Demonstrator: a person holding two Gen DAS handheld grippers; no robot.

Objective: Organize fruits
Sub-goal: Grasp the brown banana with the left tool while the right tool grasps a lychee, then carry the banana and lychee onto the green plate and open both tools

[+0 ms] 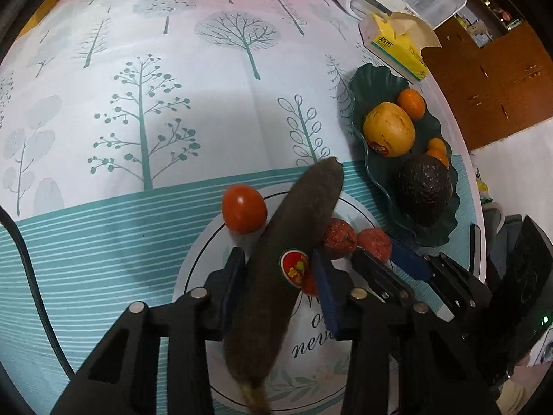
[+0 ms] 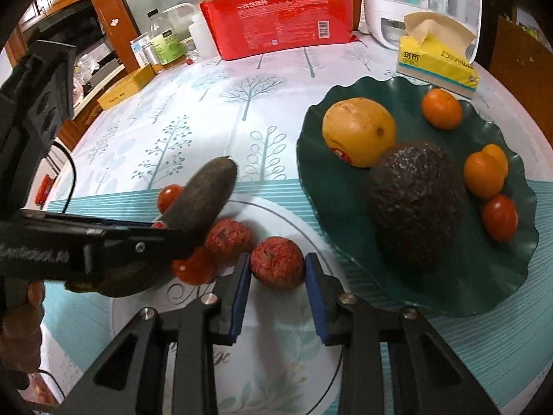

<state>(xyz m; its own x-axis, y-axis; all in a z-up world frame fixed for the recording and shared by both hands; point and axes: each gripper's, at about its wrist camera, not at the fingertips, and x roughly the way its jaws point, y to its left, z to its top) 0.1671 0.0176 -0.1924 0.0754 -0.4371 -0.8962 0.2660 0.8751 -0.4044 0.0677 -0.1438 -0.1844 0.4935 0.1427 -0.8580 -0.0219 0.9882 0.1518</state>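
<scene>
A: The table wears a cloth (image 1: 172,52) printed with teal trees, and clutter lines its far edge: a red pack (image 2: 280,17), a yellow tissue box (image 2: 437,62), a white appliance. Why two dishes up front?

B: It looks like a sort. The white plate (image 2: 287,346) is the pile to clear, and the dark green wavy-edged plate (image 2: 484,276) is where fruit ends up. The green one already holds an avocado (image 2: 418,204), a yellow sticker-marked fruit (image 2: 359,131), small oranges and a cherry tomato.

A: What does the left gripper (image 1: 280,276) have?

B: Its blue pads have closed against both sides of a blackened banana (image 1: 293,249) near the sticker. The far tip of the banana lifts clear of the white plate, so the grip seems to carry it. Holding near the middle probably keeps so long a fruit from swinging.

A: And the right gripper (image 2: 278,271)?

B: Its jaws straddle a rough red fruit (image 2: 276,263) on the white plate. They stand narrowly apart, with slivers of gap showing at either pad, so nothing is clamped yet. A second red fruit (image 2: 228,242) and tomatoes (image 1: 243,212) lie just beside it, which is likely why the fingers come in steeply from above.
</scene>
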